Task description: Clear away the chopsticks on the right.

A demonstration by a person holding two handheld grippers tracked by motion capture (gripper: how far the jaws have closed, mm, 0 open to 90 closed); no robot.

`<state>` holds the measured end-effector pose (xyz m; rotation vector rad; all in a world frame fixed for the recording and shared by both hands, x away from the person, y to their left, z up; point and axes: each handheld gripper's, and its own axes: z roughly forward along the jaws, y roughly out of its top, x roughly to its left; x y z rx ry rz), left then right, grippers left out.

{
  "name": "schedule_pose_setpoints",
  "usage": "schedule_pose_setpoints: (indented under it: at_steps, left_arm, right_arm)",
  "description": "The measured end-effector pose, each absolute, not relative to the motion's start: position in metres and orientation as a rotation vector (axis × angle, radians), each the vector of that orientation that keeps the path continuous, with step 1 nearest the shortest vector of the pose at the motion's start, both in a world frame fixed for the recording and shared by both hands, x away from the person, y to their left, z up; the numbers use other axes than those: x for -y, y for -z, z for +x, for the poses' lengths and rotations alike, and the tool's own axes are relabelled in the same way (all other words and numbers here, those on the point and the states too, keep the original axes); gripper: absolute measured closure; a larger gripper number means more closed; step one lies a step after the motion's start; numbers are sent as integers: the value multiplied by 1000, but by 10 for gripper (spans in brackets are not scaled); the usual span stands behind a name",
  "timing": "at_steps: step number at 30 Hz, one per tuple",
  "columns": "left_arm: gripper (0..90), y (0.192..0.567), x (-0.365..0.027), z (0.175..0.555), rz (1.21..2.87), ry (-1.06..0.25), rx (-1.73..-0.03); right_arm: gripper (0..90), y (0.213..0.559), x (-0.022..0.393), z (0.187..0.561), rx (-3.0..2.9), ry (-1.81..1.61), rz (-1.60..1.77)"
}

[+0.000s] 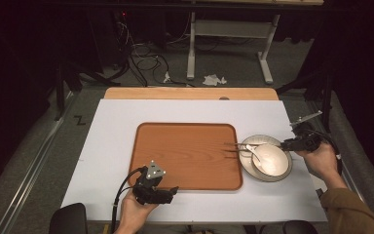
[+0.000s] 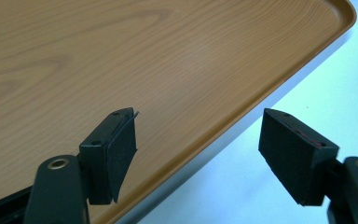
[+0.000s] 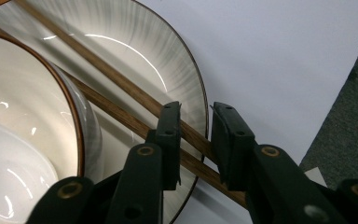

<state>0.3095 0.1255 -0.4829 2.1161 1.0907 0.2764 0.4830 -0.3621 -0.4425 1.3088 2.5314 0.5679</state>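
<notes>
Two wooden chopsticks (image 3: pixel 121 93) lie side by side across a round, pale plate (image 3: pixel 177 60). They are thin, brown, straight sticks with a visible grain. In the high view the chopsticks (image 1: pixel 238 146) run from the plate's 9 o'clock rim over the right edge of a wooden tray (image 1: pixel 185 156), tips pointing toward the tray. The plate (image 1: pixel 268 140) sits on the table just beside the tray, at the tray's 3 o'clock. A cream bowl (image 1: pixel 271 160) with a thin brown rim stands on the plate, toward its 5 o'clock side, and a white spoon (image 1: pixel 253 152) rests in it.

The right gripper (image 3: pixel 196 135) reaches in from the plate's 3 o'clock side. Its black jaws stand narrowly apart on either side of the stick ends; whether the pads press the wood cannot be told. The left gripper (image 2: pixel 198 154) hovers at the tray's 6 o'clock edge, jaws spread wide with nothing between them.

The tray is orange-brown with rounded corners and a raised lip. It lies on a white sheet (image 1: pixel 117 126) that covers most of a light wooden table (image 1: pixel 190 93), whose bare strip shows at 12 o'clock. Beyond the table is a grey carpeted floor (image 1: pixel 233 63) with tangled black cables (image 1: pixel 146 61), a crumpled white paper (image 1: pixel 213 79) and the white legs of a stand (image 1: pixel 191 48). The room's edges are dark.
</notes>
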Motion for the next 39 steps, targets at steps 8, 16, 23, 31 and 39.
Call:
schedule_pose_setpoints:
  at_steps: [8,16,23,31,39]
  left_arm:
    - [275,484,-123,310,2128,-275,-1087]
    - [275,485,-123,310,2133,-272,-1084]
    - [276,486,-120,310,2137,-262,-1080]
    - [276,485,-122,310,2138,-264,-1081]
    - [276,485,-122,310,2137,-268,-1083]
  right_arm:
    - [697,442,359,485,-2546,-532,1283]
    - [780,441,359,485,-2564,-521,1288]
    - [725,443,355,484,-2559,-510,1268]
    - [814,442,352,482,-2566,-458,1211]
    - [809,449,345,484,-2578,-423,1184]
